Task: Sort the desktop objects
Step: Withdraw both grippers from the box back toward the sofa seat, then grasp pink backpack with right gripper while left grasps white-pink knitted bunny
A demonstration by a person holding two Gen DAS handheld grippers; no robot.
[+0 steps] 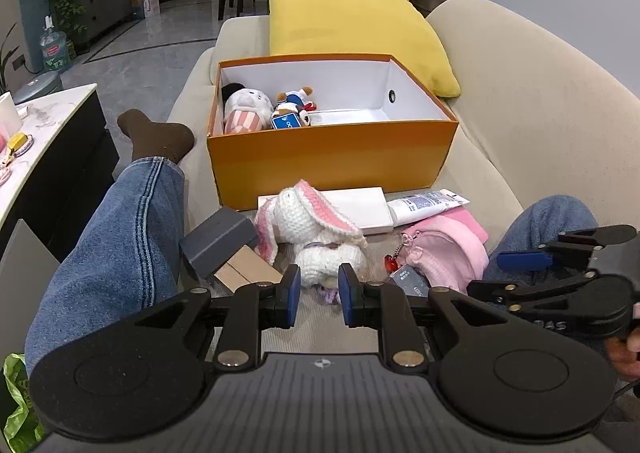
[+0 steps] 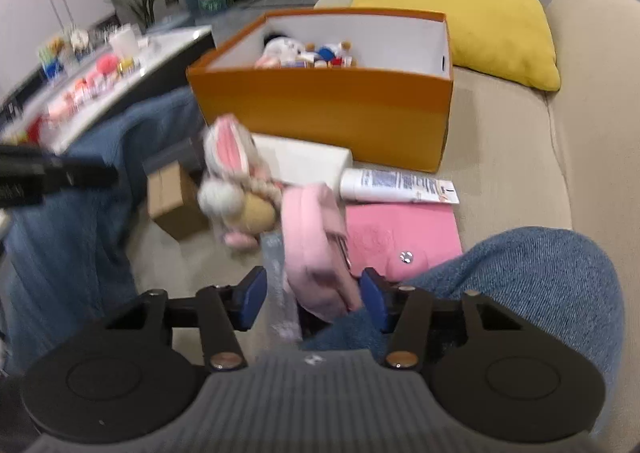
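On the beige sofa seat, an orange box (image 1: 332,157) (image 2: 320,109) holds several plush toys (image 1: 244,109). In front of it lie a white crochet bunny (image 1: 316,221) (image 2: 228,157), a flat white box (image 1: 360,205), a white tube (image 1: 424,203) (image 2: 392,183), a pink pouch (image 1: 444,249) (image 2: 316,245), a grey box (image 1: 216,241) and a cardboard box (image 1: 248,269) (image 2: 172,197). My left gripper (image 1: 319,297) hovers just short of the bunny, its pads apart and pressing nothing. My right gripper (image 2: 314,301) (image 1: 500,275) stands open, and the pouch's near end lies between its pads without touching them.
A person's legs in jeans (image 1: 112,253) (image 2: 540,285) lie on both sides of the pile. A yellow pillow (image 1: 352,21) leans behind the box, and the sofa back (image 1: 540,113) rises on the right. A low table (image 2: 100,69) with several small items stands to the left.
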